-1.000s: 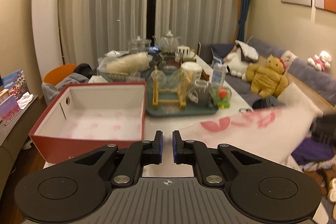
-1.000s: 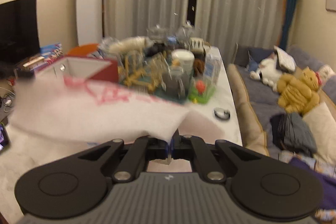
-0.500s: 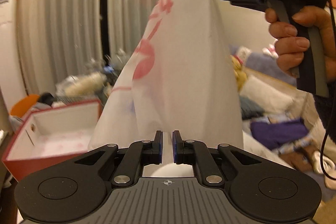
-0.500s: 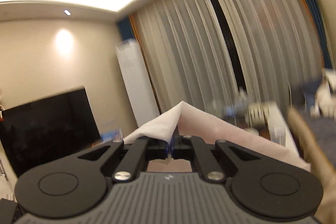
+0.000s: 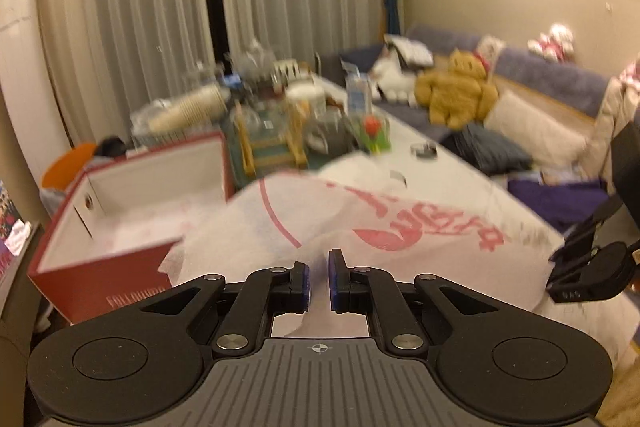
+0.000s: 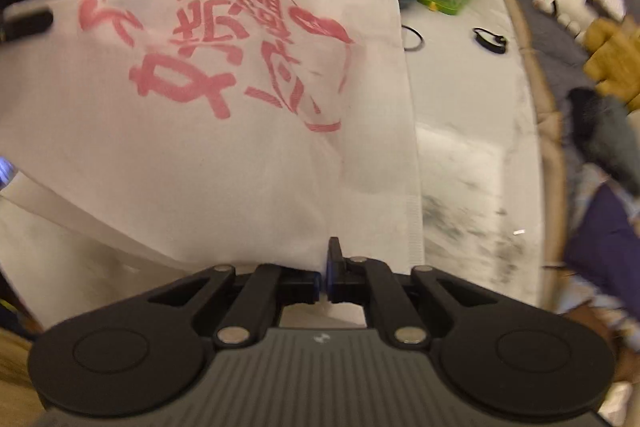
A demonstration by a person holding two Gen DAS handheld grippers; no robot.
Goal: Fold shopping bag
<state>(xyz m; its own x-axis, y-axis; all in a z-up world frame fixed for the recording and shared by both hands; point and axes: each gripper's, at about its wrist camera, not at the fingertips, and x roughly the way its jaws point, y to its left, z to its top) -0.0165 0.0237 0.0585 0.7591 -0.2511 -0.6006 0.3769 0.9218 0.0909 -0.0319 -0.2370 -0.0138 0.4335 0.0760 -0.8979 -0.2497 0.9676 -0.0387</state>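
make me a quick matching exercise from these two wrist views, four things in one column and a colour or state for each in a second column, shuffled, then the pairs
Things:
1. shopping bag
2. open box
3. plush toy on the sofa
4. right gripper

Colour or state:
A. red outside, white inside
B. tan
C. shut on a bag edge
D. white with pink print

Pairs: 1-D, 2-A, 3-B, 4-C
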